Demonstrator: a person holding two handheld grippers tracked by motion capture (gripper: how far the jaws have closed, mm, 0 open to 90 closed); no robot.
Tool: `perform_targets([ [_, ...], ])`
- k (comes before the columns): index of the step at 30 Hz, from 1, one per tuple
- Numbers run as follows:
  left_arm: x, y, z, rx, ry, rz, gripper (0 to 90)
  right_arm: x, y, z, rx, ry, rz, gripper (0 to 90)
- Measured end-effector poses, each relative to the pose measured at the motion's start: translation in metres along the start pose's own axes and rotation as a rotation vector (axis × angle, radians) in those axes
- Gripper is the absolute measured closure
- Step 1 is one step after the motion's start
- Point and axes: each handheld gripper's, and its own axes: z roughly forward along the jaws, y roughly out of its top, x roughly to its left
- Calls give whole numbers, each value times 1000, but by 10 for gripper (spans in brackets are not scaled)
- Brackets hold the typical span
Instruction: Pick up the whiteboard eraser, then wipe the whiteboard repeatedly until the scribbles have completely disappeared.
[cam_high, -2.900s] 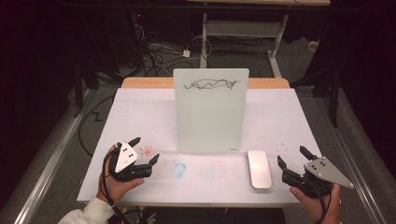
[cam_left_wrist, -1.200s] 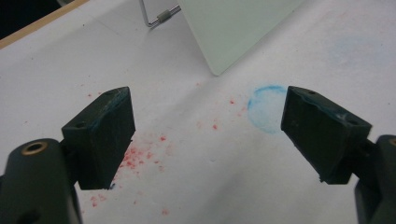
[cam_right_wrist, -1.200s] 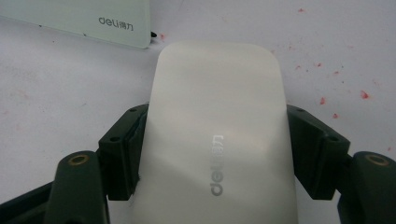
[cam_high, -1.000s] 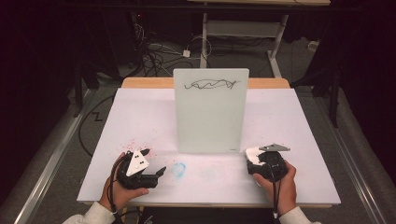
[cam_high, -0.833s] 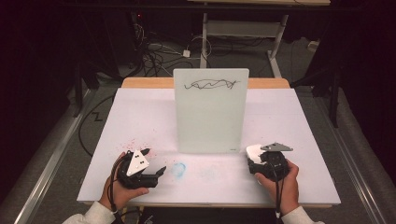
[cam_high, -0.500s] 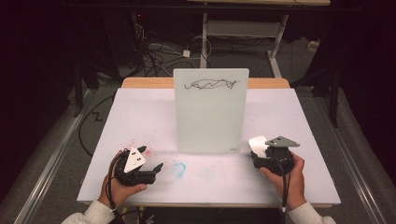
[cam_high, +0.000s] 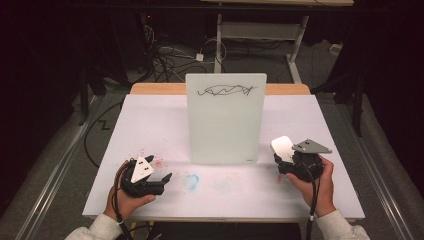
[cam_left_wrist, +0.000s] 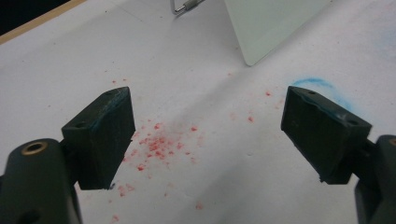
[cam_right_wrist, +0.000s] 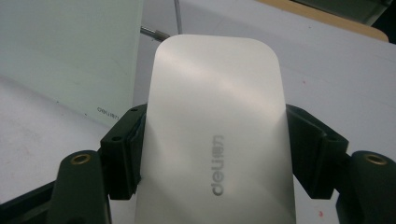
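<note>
the right gripper (cam_high: 283, 161) clamps the white eraser (cam_high: 281, 147) beside the whiteboard (cam_high: 225, 120), while the left gripper (cam_high: 165, 181) rests spread wide on the desk (cam_high: 150, 120).

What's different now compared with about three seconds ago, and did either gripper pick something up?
The right gripper came in from the table's right edge, closed on the white eraser that lay flat near the whiteboard, and has lifted it off the table, tilted toward the board. The left gripper shifted only slightly and is open. The board with its black scribble, the red specks and the blue smudge are unchanged.
</note>
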Motion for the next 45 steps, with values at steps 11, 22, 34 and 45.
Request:
perform_targets([
  [11,0,1,2,-3,-11,15,170,1,3,-7,-59,-4,-55,306],
  [22,-1,-1,-2,-8,7,43,170,3,8,-11,-120,8,-84,307],
  [34,-2,-2,-2,7,7,46,170,11,21,-15,-177,8,-155,306],
  [45,-4,-1,0,13,3,49,170,32,70,-4,-333,-91,-292,307],
])
